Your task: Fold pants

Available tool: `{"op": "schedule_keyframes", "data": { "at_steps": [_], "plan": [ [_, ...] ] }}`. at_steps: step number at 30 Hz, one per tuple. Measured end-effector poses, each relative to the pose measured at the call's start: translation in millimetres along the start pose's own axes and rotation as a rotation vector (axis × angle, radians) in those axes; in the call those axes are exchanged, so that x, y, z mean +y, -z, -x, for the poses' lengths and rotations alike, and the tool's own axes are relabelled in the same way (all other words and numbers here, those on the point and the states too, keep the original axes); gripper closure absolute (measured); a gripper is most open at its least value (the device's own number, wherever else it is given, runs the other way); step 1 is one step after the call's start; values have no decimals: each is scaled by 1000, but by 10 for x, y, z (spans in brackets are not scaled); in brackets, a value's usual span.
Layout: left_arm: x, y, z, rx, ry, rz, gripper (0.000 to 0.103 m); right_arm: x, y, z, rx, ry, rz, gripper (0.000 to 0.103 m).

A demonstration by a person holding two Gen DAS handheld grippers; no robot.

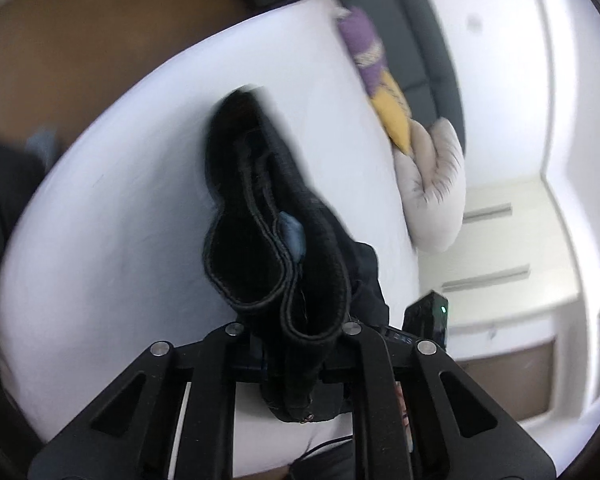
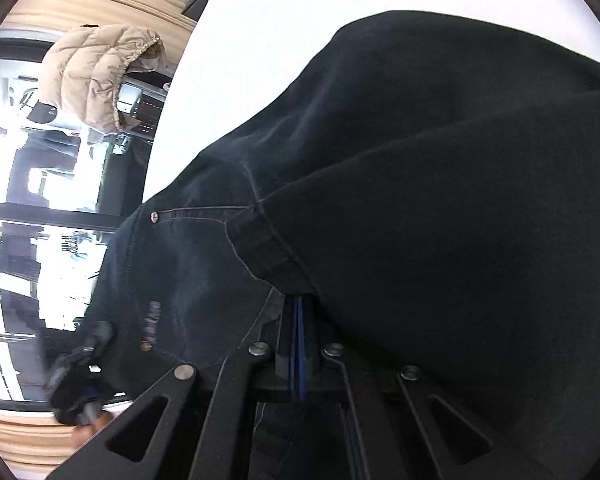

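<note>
The black pants (image 1: 268,216) hang over the white bed (image 1: 120,220). My left gripper (image 1: 296,332) is shut on the bunched leg hems, whose stitched edges curl up in front of the camera. In the right wrist view the pants (image 2: 420,180) fill most of the frame, with a pocket, rivets and seam at lower left. My right gripper (image 2: 298,344) is shut on the pants near the waist, and the cloth drapes over its fingers. The other gripper (image 2: 80,376) shows blurred at the lower left.
A purple and yellow cushion (image 1: 376,76) and a pale pillow (image 1: 432,184) lie at the bed's far edge by a dark headboard (image 1: 424,32). A white cabinet (image 1: 512,280) stands to the right. A beige puffer jacket (image 2: 96,76) hangs by the windows.
</note>
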State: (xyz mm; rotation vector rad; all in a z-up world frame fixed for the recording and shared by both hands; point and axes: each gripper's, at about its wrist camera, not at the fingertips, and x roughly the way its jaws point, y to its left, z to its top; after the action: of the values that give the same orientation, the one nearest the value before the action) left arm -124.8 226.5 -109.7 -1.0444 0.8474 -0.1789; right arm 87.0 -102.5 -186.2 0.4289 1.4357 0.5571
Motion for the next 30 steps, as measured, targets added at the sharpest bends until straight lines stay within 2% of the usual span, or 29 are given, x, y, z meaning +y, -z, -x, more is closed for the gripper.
{"op": "schedule_keyframes", "data": {
  "at_steps": [4,6,7,8,10,11,12,13,17,20,24,27,28,30],
  "plan": [
    [-681,9,-68,-9,-18,-232,90,-1,22,32,-27,-18,11,103],
    [-1032,69,-224,9,-35,-358,90,-1,32,184,-33,-62,24,95],
    [-1208,141,-332,22,-50,-432,90,-7,31,294,-47,-84,29,76],
    [-1321,220,-417,34,-62,-480,90,-61,68,485,-76,-125,41,53],
    [-1544,421,-660,71,-87,-582,90,-82,79,880,-131,-224,64,31],
    [-1628,538,-763,90,-104,-639,90,-88,81,991,-141,-242,68,23],
    [-1707,663,-873,105,-124,-701,90,-89,82,1154,-146,-276,78,20],
    [-1774,778,-982,120,-141,-758,90,-82,84,1244,-148,-296,90,18],
    [-1887,1131,-1187,164,-174,-884,90,51,101,1466,-155,-325,165,17],
    [-1935,1256,-1317,171,-194,-939,90,160,122,1360,-109,-301,204,17],
    [-1949,1402,-1404,165,-226,-1009,90,225,144,1181,-53,-283,179,17],
    [-1949,1616,-1437,162,-251,-1082,90,350,145,1203,-47,-254,191,17],
    [-1958,1671,-1448,159,-254,-1105,90,398,126,1211,-45,-223,194,19],
    [-1961,1786,-1439,159,-258,-1145,90,455,70,1220,-51,-190,211,29]
  ]
}}
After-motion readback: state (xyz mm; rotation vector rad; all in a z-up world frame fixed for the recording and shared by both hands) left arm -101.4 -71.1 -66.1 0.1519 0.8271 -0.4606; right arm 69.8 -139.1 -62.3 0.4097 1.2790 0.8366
